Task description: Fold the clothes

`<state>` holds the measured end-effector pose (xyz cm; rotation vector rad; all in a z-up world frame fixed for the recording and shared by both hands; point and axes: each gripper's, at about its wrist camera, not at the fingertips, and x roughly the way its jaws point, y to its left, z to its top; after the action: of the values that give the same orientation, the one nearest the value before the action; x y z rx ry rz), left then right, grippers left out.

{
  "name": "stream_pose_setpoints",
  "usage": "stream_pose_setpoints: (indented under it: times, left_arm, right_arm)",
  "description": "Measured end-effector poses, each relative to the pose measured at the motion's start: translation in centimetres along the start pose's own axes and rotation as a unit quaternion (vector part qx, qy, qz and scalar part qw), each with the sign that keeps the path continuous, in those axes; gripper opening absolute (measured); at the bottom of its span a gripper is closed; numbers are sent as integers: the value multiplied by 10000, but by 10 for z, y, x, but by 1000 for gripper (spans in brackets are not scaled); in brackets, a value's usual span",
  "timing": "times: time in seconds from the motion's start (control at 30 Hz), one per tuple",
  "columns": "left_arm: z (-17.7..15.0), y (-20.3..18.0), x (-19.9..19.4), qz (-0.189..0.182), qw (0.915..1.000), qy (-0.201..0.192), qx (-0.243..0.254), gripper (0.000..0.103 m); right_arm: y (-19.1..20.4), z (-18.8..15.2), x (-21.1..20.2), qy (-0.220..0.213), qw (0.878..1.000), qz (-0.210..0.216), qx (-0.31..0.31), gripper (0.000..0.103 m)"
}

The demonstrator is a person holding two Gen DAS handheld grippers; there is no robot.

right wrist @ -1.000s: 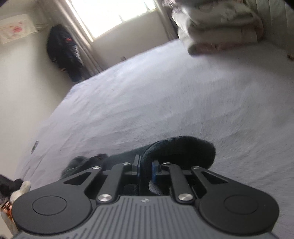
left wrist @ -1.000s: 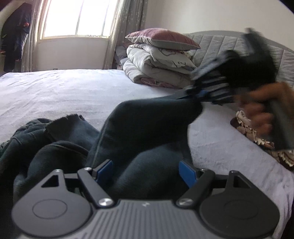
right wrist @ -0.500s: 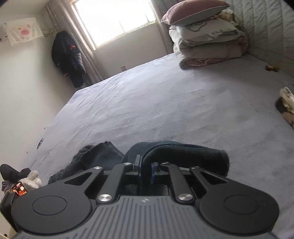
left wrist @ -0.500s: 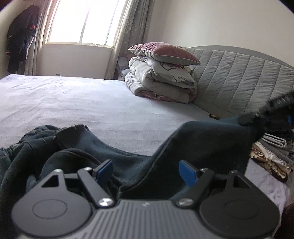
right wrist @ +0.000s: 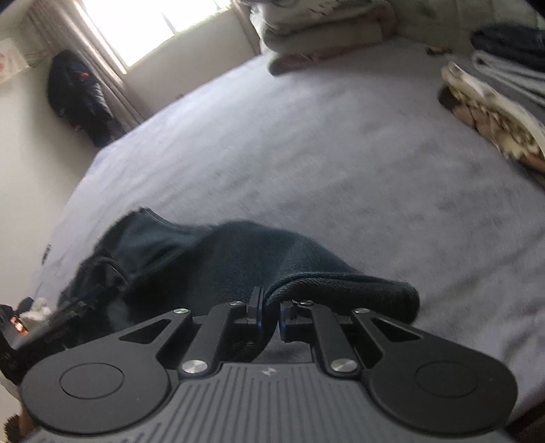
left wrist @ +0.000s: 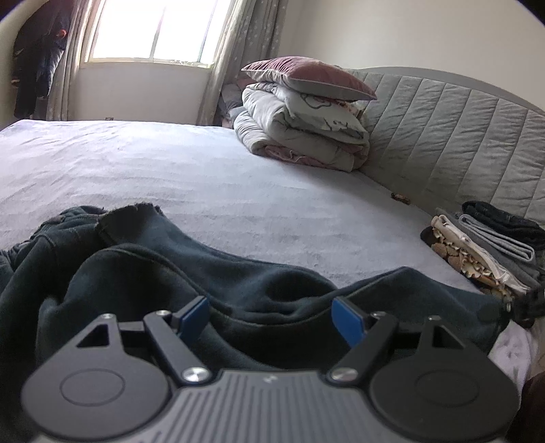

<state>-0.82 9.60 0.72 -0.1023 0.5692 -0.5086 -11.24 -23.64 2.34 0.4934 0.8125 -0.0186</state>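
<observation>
a wide bed (left wrist: 211,177) under a pale lilac sheet fills both views, with a bright curtained window (left wrist: 153,30) at the far wall and a dark coat (right wrist: 78,98) hanging in the corner beside it. a quilted grey headboard (left wrist: 453,136) runs along the right, and against it sits a folded duvet stack (left wrist: 303,129) topped by a maroon pillow (left wrist: 306,73).

only the left wrist view shows the headboard plainly, and it gives a sharp look at the pile of folded clothes (left wrist: 483,248) near the bed's right edge — the right wrist view shows that pile blurred, but alone catches the other gripper's dark body at its lower left edge.

the dark jeans (left wrist: 238,293) lie crumpled on the near part of the sheet. the left gripper (left wrist: 269,315) stands released, its blue pads wide apart with denim bunched between them and not pressed. the right gripper (right wrist: 269,310) is clenched on a thick fold of the jeans' edge — the fabric trails away to the left.
</observation>
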Motion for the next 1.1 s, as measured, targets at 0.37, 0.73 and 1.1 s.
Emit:
stream_pose_setpoints:
  times: [0.37, 0.73, 1.1]
  left_arm:
    - [-3, 12, 13, 341, 9983, 398, -254, 81]
    - [-4, 14, 16, 499, 9968, 552, -278, 81]
    - [-3, 23, 14, 596, 9955, 564, -465, 81]
  right_arm:
    - [-23, -36, 38, 792, 9962, -346, 68, 10]
    - [-27, -25, 32, 999, 9947, -168, 157, 19]
    - [-20, -2, -6, 720, 9971, -210, -96, 41]
